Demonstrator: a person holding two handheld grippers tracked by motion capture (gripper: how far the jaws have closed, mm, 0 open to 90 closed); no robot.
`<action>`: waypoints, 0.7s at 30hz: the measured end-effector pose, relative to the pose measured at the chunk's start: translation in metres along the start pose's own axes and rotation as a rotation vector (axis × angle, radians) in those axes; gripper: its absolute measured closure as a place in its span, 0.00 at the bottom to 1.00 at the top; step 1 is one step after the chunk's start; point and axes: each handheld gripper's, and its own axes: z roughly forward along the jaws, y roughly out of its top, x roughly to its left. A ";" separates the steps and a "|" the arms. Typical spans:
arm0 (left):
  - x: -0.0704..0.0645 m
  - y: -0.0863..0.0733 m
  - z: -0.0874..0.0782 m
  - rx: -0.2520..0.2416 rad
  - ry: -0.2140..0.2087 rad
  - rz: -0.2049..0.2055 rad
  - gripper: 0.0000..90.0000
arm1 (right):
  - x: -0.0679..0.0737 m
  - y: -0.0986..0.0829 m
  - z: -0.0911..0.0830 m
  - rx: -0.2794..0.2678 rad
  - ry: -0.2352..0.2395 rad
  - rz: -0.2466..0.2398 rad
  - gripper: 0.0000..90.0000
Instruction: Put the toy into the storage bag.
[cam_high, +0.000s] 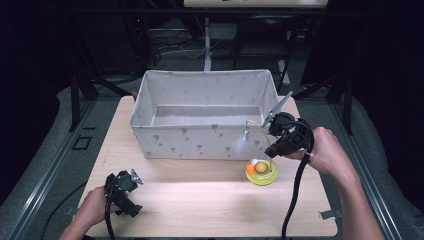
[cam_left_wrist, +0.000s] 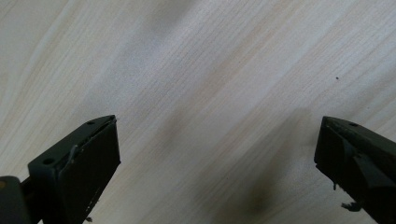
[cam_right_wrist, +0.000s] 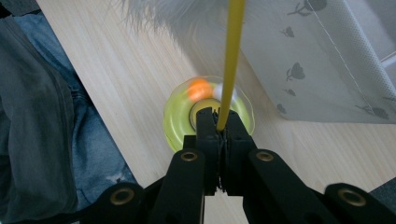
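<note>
- Step in hand: the right hand-held gripper (cam_high: 274, 148) has its jaws closed tight on the thin yellow springy wand (cam_right_wrist: 229, 60) of a cat toy. I judge this the lift or carry of the toy toward the white fabric storage box with a small grey print (cam_high: 200, 142).
- Location of the toy: its round yellow plastic base (cam_high: 262, 175) sits on the pale wooden bench (cam_high: 210, 210) near the right edge, just before the box's front right corner. The wand arches up to a white feather tuft (cam_high: 242, 144) lying against the box front.
- Left hand-held gripper (cam_high: 131, 195): jaws wide apart, holding nothing, hovering at the bench's front left corner over bare wood.
- Next move, as I judge it: raise the base clear of the box's front wall, then bring it over the open interior; the flexible wand may sway.
- Count: one toy, one orange ball (cam_right_wrist: 199, 88) and one white ball (cam_high: 254, 162) on its base, one box, two hand-held grippers.
</note>
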 end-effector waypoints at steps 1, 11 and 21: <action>0.000 0.000 0.000 -0.001 -0.002 0.002 0.00 | 0.000 0.001 -0.001 0.006 -0.004 -0.003 0.98; -0.001 0.001 0.001 0.003 -0.003 0.003 0.00 | -0.001 0.008 -0.014 0.014 0.011 -0.007 0.98; 0.001 0.002 0.002 0.001 -0.010 0.001 0.00 | -0.004 0.017 -0.030 0.010 0.003 -0.023 0.98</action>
